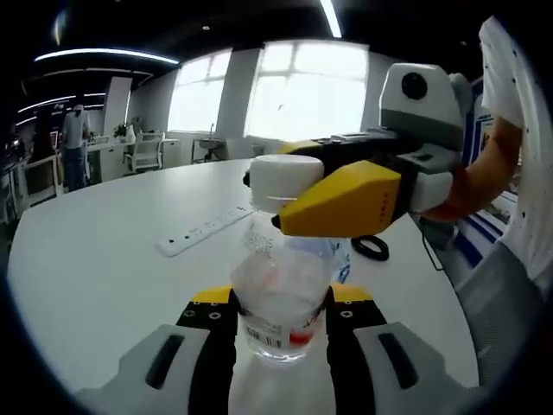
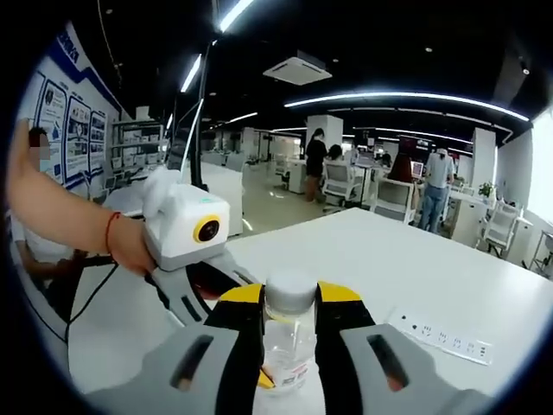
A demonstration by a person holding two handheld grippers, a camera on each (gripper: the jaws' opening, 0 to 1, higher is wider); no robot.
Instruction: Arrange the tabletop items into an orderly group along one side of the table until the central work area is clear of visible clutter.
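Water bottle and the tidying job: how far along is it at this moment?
Little looks finished. In hand: the left hand-held gripper clamps the clear water bottle at its body, while the right hand-held gripper grips its white cap. Left: the power strip and black cable lie ungrouped on the white table.

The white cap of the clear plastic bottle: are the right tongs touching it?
Touching. In the right gripper view, the right tongs close on both sides of the white cap of the clear plastic bottle, with no gap.
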